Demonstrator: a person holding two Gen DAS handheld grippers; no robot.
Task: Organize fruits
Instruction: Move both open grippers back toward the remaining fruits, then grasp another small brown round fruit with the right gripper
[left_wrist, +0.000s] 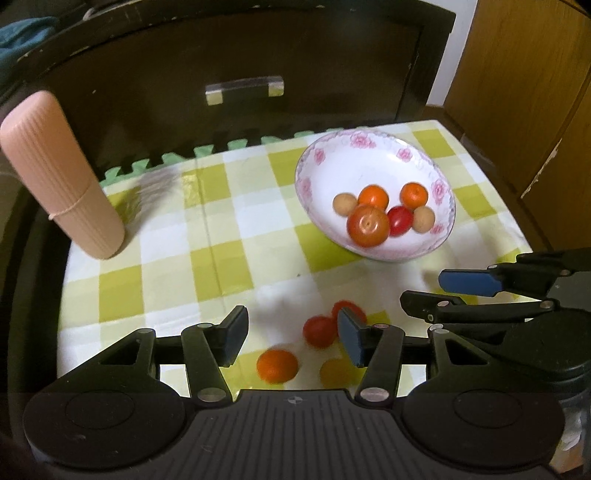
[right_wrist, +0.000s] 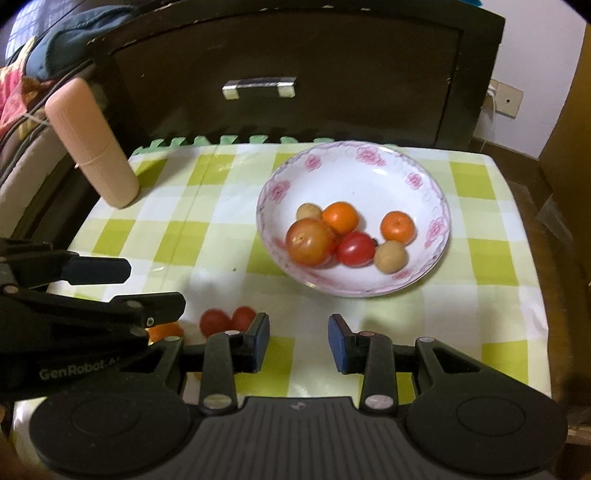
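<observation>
yellow fruit (left_wrist: 338, 371) visible only from left wrist; elsewhere hidden

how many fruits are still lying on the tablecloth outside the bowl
4: two red ones side by side, an orange one and a yellowish one nearer the left gripper. More may be hidden beneath the grippers.

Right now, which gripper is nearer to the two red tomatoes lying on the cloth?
Left. The left gripper is open directly over the red tomatoes; one sits just inside its right finger. The right gripper is open beside them, with the tomatoes outside its left finger.
</observation>
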